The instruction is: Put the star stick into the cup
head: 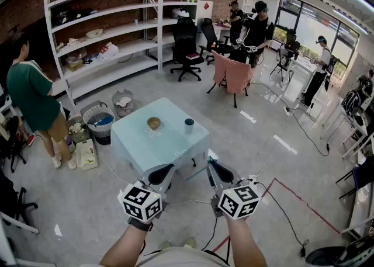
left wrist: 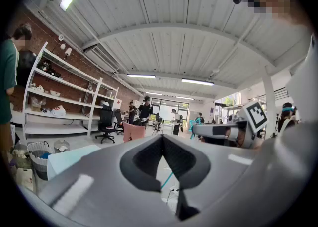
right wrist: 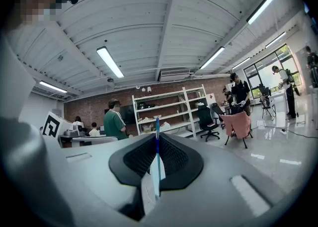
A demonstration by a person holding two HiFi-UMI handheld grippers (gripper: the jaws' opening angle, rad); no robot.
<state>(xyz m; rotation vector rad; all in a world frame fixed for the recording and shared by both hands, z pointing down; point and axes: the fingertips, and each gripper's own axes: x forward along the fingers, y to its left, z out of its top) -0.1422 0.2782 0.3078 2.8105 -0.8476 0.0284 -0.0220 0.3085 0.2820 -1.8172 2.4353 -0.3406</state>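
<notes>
A small table under a pale blue cloth (head: 169,143) stands on the floor ahead of me. On it are a dark teal cup (head: 189,124) and, to its left, a brown bowl-like object (head: 153,122). Both grippers hover short of the table's near edge. My right gripper (head: 212,167) (right wrist: 157,139) is shut on a thin blue stick (right wrist: 157,161), pinched upright between its pads; the stick's star end is hidden. My left gripper (head: 165,170) (left wrist: 163,139) is shut with nothing in it. A short teal length of the stick (left wrist: 168,179) shows below the left jaws.
White shelving (head: 117,32) lines the brick back wall. A person in a green shirt (head: 29,99) stands at the left near baskets (head: 100,121). A black office chair (head: 186,49), a pink-draped chair (head: 234,73) and several people are beyond the table. Cables and red floor tape (head: 292,196) lie to the right.
</notes>
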